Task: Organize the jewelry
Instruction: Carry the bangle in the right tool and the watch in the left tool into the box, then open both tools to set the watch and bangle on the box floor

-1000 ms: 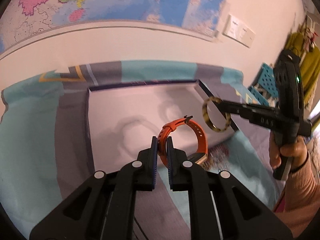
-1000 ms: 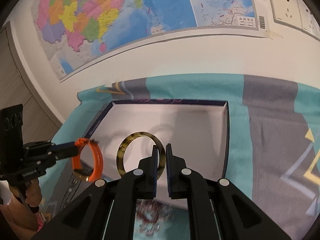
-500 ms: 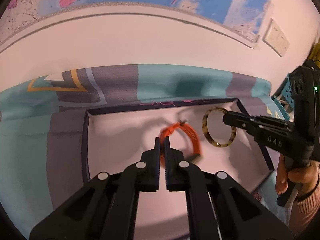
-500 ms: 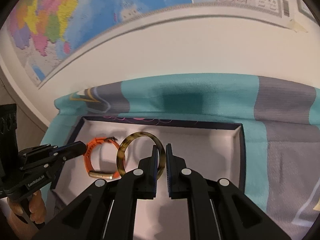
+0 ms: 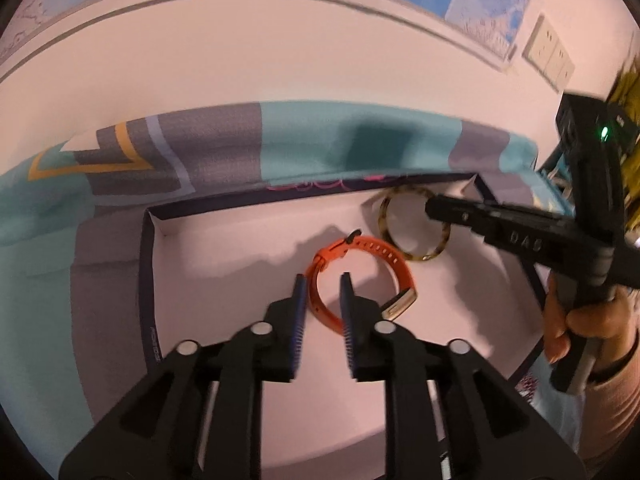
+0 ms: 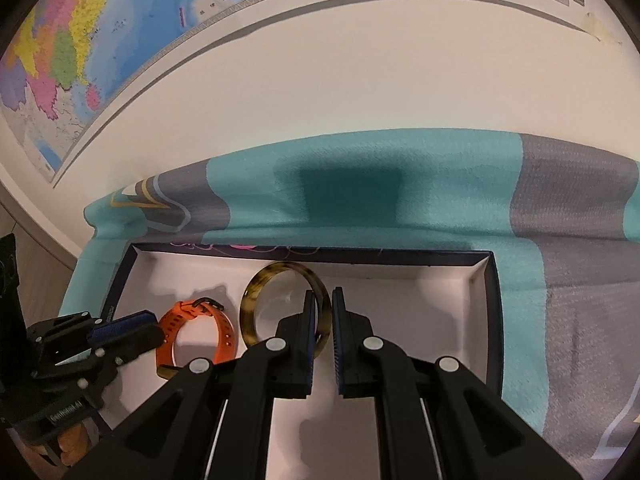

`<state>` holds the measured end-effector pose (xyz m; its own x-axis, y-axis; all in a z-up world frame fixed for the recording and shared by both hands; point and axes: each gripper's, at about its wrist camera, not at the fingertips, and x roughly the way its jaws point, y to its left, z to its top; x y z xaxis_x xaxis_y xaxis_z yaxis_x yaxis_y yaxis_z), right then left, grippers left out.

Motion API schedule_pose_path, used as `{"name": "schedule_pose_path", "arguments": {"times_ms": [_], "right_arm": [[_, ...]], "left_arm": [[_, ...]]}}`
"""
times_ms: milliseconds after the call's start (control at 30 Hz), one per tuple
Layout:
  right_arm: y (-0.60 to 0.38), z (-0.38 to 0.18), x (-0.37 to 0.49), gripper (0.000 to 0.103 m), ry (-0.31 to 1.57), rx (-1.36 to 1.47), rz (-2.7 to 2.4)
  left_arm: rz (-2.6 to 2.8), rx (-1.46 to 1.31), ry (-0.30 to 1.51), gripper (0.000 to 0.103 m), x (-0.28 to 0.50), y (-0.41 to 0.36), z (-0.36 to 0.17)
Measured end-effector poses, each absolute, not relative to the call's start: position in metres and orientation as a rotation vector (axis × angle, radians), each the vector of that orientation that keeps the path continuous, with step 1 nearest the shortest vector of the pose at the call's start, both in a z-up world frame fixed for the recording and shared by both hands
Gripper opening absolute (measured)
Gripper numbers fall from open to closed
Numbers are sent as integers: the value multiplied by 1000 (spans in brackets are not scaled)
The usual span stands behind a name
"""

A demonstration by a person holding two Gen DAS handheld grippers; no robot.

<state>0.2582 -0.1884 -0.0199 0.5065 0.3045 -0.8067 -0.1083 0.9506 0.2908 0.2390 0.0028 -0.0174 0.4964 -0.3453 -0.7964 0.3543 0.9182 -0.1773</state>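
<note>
In the left wrist view, a teal and grey patterned cloth (image 5: 304,140) fills the left and upper middle of the frame, and on it sits a shallow white-lined box with a dark navy rim (image 5: 146,280). At lower centre the left claw (image 5: 323,292) has just been opening: its 2 jaws stand apart, released, with the near side of the orange rubber watch strap with a gold clasp (image 5: 394,268) lying between them, the pads not pressing it. The strap rests on the box floor at centre frame. Just right of it and further back, near the far right corner of the box, is the tortoiseshell bangle of mottled brown and yellow (image 5: 386,220), clenched at its right edge by the right claw (image 5: 434,206). A hand (image 5: 580,320) in a pink sleeve holds that tool at the right edge.

In the right wrist view, the left claw (image 6: 148,326) enters from the lower left beside the strap (image 6: 224,328); the bangle (image 6: 252,304) stands upright at centre, gripped by the right claw (image 6: 323,300). A coloured wall map (image 6: 80,52) fills the upper left.
</note>
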Motion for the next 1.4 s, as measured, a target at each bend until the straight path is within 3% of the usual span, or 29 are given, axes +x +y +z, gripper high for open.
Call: {"name": "schedule_pose_path", "arguments": {"times_ms": [100,433,700,767,900,1100,1400], "right_arm": [[-188,-20,260,7,1012,214,247],[-187,-25,262,7,1027,223,240],[-191,-22,255,16,1015,245,260],[-191,-21,254,16,1010,251,265],[-194,-20,248,20,1003,262,276],[-198,-11,232,22,982,260,313],[-173,-7,202,22,1022,290,569]], "left_arm": [[-435,27,961,28,238,0,-15],[-425,113,970,29,246,-8,-13],[-455,167,978,40,249,-13,-16],[-435,197,971,36,249,-15,-18],[-408,217,954,4,251,-14,-15],[-402,216,925,1,250,-15,-10],[-465,141,939,27,227,3,-3]]}}
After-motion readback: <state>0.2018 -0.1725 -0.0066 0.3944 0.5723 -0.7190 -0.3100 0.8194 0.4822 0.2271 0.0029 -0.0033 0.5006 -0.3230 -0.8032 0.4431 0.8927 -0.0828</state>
